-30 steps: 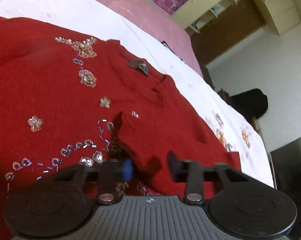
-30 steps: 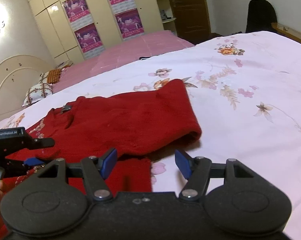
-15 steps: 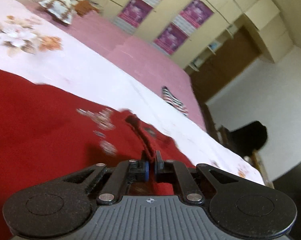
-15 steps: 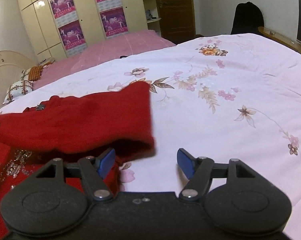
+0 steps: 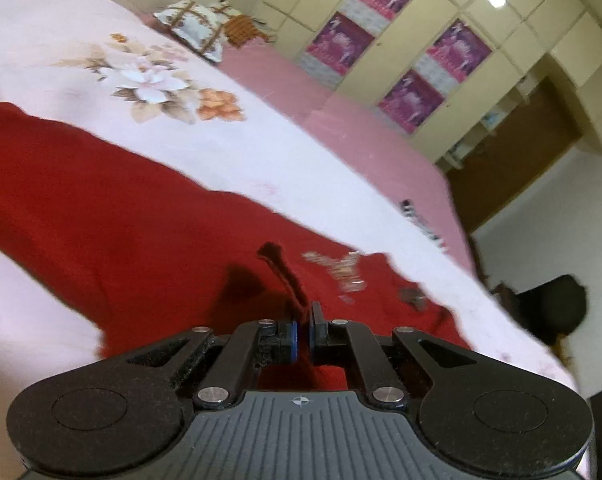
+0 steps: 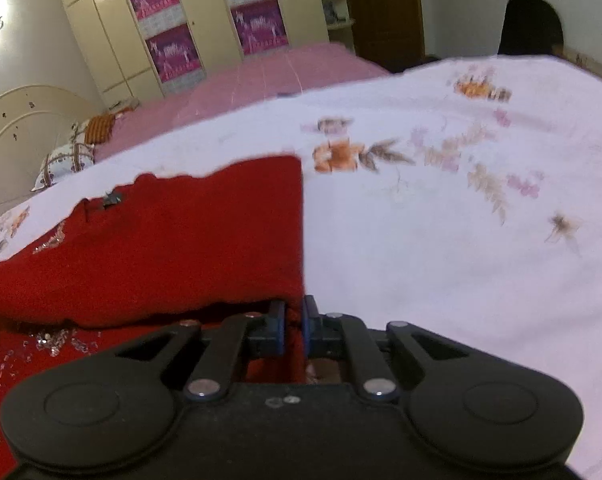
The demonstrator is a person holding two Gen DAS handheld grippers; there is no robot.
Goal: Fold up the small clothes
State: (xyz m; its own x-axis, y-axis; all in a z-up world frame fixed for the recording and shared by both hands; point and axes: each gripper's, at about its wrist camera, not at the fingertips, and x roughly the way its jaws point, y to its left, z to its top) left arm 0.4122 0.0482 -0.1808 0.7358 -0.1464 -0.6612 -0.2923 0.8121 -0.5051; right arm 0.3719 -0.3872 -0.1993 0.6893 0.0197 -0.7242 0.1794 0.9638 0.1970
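Observation:
A red knit sweater (image 5: 121,208) with sequin flowers (image 5: 341,268) lies on the floral bed sheet (image 5: 221,140). My left gripper (image 5: 304,332) is shut on a thin raised edge of the knit, which sticks up between the pads. In the right wrist view the sweater (image 6: 181,240) has one part folded over its beaded front (image 6: 53,340). My right gripper (image 6: 294,324) is at that fold's right corner. Its jaws are closing tight on the red fabric, which is pinched between the blue pads.
The pale floral sheet (image 6: 421,260) stretches out to the right of the sweater. Behind it lie a pink bed (image 5: 341,120) with pillows (image 5: 197,28), a small striped item (image 5: 421,220), a wardrobe with posters (image 6: 173,48) and a dark garment (image 6: 533,24).
My left gripper shut on the sweater's edge and carried it sideways across the garment. My right gripper, open before, has closed on the corner of the folded part.

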